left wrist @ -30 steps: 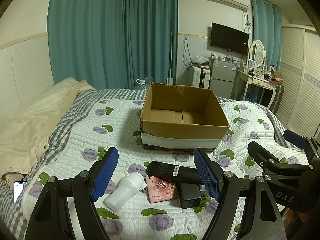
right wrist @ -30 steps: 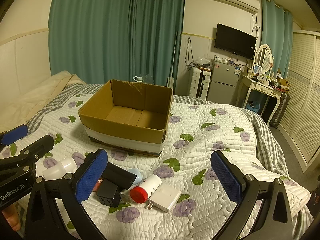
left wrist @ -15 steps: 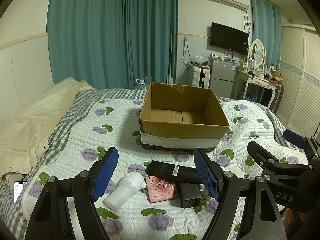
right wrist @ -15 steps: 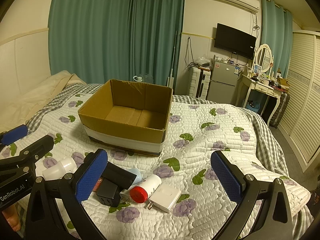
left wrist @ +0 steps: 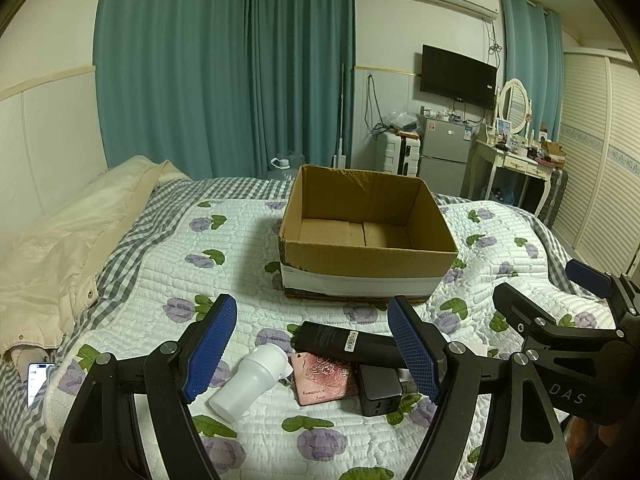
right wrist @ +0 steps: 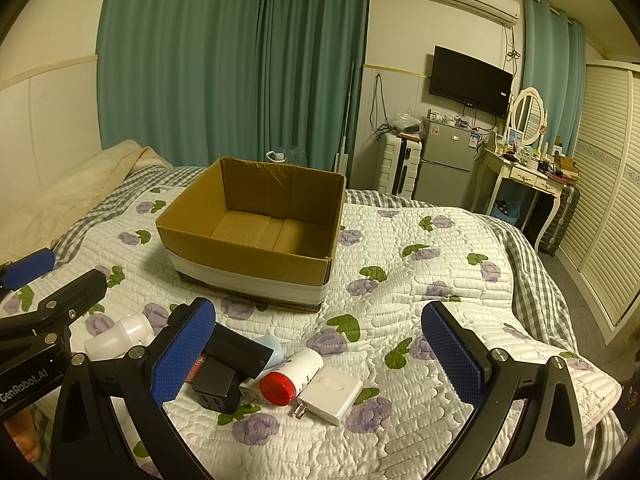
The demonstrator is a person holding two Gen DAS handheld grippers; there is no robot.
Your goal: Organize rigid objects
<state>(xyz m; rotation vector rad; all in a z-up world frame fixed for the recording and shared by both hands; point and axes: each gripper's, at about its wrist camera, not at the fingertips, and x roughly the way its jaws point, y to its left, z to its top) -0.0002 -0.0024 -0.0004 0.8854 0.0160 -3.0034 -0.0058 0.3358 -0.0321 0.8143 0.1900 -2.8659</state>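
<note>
While both claws hang over the near part of the bed (left wrist: 132,264), neither one holds anything. The left claw (left wrist: 312,350) stands wide, its blue pads (left wrist: 210,346) well apart, with the cluster of loose items lying on the quilt between and beyond them. The right claw (right wrist: 318,354) is also spread wide, its pads (right wrist: 452,354) on either side of the right portion of the same cluster.

The cardboard box (left wrist: 366,236) sits upright and open-topped on the quilt, farther away than the items, with a white band around its lower wall. Nothing shows on the part of its floor that is in view.

Item positions, left to right in the left wrist view:
- White bottle (left wrist: 250,380): lying on its side, at the left end of the cluster.
- Pink card (left wrist: 324,378): flat on the quilt, just right of the white bottle.
- Long black case (left wrist: 344,342): lying across the far edge of the pink card, overlapping it.
- Black charger (left wrist: 378,390): touching the right edge of the pink card, below the black case.

Additional items in the right wrist view:
- Red-capped bottle (right wrist: 290,376): on its side, red cap pointing near, just right of the black charger.
- White adapter (right wrist: 330,394): flat, prongs toward the near left, touching the red-capped bottle on its right.
- A pale blue object (right wrist: 274,350): partly hidden behind the black case; identity cannot be determined.

A phone (left wrist: 38,382) lies at the far left edge of the bed.
</note>
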